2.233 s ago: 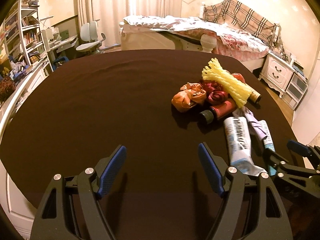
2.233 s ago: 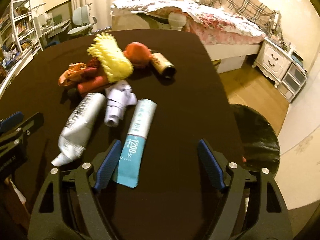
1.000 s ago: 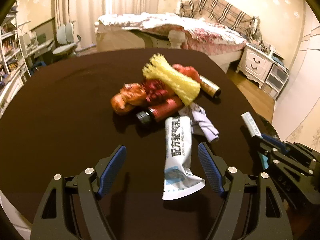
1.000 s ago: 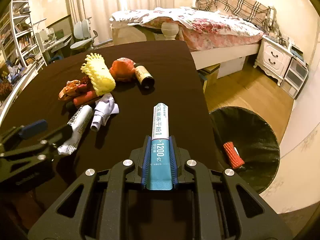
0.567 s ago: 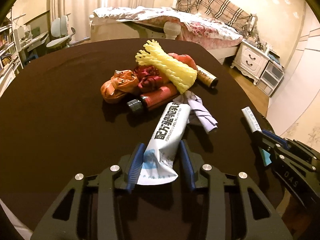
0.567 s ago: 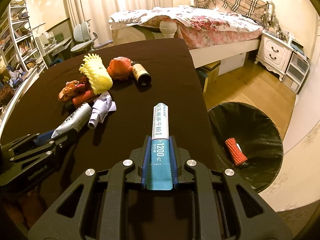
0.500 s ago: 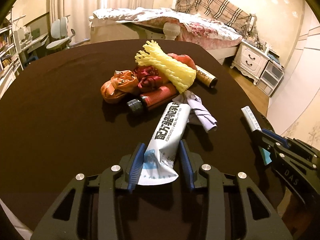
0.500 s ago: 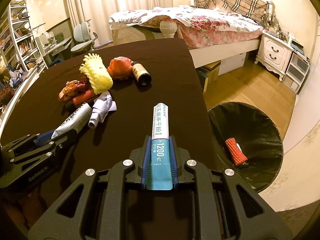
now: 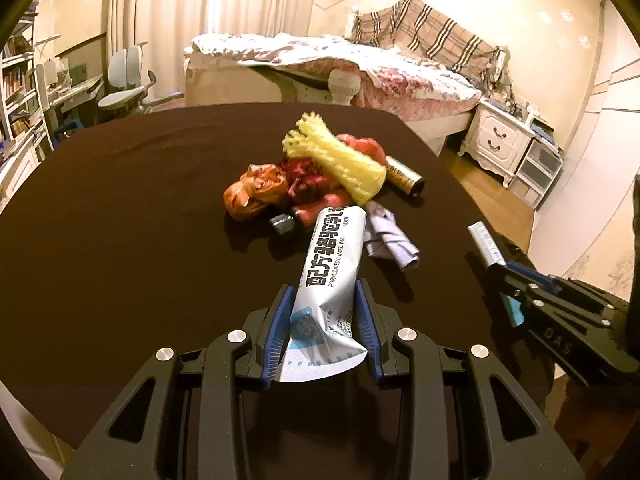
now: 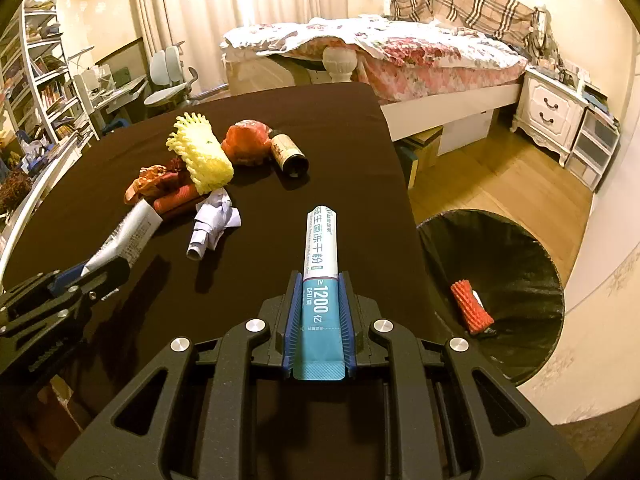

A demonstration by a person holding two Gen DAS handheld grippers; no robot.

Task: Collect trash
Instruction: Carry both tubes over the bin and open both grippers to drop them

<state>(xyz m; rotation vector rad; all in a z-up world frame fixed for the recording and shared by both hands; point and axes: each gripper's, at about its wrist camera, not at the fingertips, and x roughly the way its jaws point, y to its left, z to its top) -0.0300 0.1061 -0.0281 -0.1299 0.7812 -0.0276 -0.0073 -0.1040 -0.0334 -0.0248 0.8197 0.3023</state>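
My left gripper (image 9: 322,320) is shut on a silver-white sachet (image 9: 332,264) and holds it above the dark table (image 9: 120,208). My right gripper (image 10: 319,316) is shut on a teal-and-white stick pack (image 10: 322,264) near the table's right edge. A black-lined trash bin (image 10: 516,264) stands on the floor to the right, with a red foam net (image 10: 471,307) inside. A pile remains on the table: yellow foam net (image 9: 336,160), orange wrapper (image 9: 256,192), red tube (image 9: 316,210), crumpled white paper (image 9: 390,236), brown roll (image 9: 404,176).
A bed (image 10: 400,52) stands beyond the table. A white nightstand (image 10: 556,108) is at the far right. Desk chairs (image 10: 172,80) and bookshelves (image 10: 36,80) are to the left. Wooden floor (image 10: 500,172) lies right of the table.
My left gripper shut on the silver-white sachet and has lifted it off the table. My right gripper still holds the teal stick pack, raised a little.
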